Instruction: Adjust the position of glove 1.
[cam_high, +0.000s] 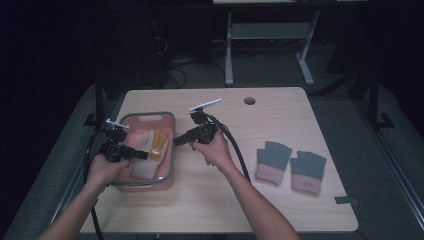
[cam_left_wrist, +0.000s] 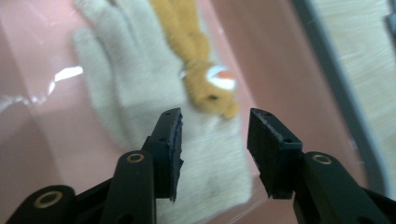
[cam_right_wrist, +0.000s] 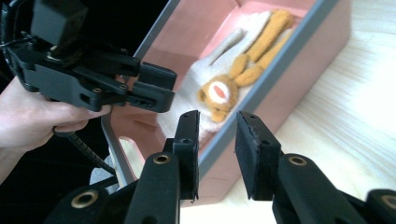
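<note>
We are working over the pink basket (cam_high: 170, 150) at the left of the desk (cam_high: 210, 200), where a cream-and-orange knit glove (cam_left_wrist: 154, 98) is lying flat on the bottom; the left tool (cam_left_wrist: 215, 140) is hovering just above its cuff with jaws partly apart and nothing between them, and the right tool (cam_right_wrist: 217, 140) is waiting beside the basket's grey rim, jaws likewise part-open and empty. We are judging the glove light, soft and floppy, so we are favouring a pinch on the thick cuff edge, not the loose fingers. A second pair of grey-and-pink gloves (cam_high: 290, 167) is lying well apart at the right.
</note>
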